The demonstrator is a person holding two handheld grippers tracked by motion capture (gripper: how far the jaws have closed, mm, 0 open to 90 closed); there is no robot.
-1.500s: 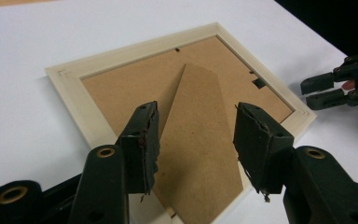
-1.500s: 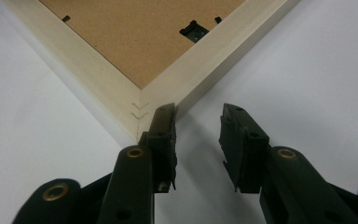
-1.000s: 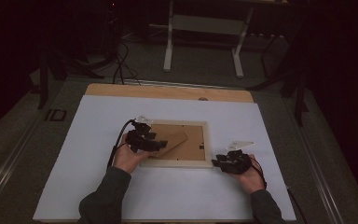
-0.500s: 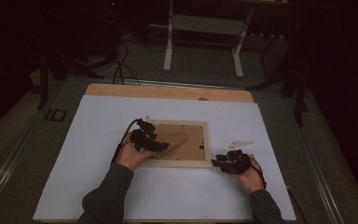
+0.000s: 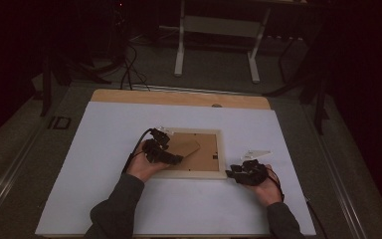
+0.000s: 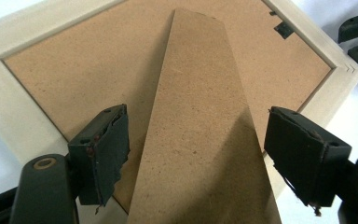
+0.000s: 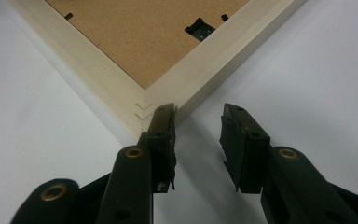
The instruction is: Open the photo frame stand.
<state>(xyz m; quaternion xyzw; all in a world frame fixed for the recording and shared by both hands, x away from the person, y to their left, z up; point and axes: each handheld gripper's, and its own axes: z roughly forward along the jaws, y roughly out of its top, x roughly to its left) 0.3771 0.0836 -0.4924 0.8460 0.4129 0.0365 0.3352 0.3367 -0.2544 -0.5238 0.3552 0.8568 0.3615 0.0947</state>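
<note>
A pale wooden picture frame [image 5: 199, 175] lies face down on the white sheet, its brown backing board [image 6: 88, 70] up. A fibreboard stand [image 6: 200, 116] runs along the backing. My left gripper [image 6: 200, 154] hovers over the frame's left part [image 5: 175, 159]. Its jaws have just opened a little wider and stand open either side of the stand, pads off it. My right gripper [image 7: 198, 140] is open at the frame's near right corner [image 7: 144, 100], one fingertip [image 7: 163, 116] against the wood and nothing between the jaws. It is also seen from above [image 5: 233, 174].
The white sheet [image 5: 104, 149] covers most of the table, with a bare wooden strip [image 5: 179, 97] at the far edge. Small black turn clips [image 7: 199, 27] sit on the frame's inner rim. Beyond the table the dark floor holds desk legs [image 5: 180, 50] and cables.
The left gripper has shifted slightly over the frame's back and turned a little. The right gripper and the frame have stayed put.
</note>
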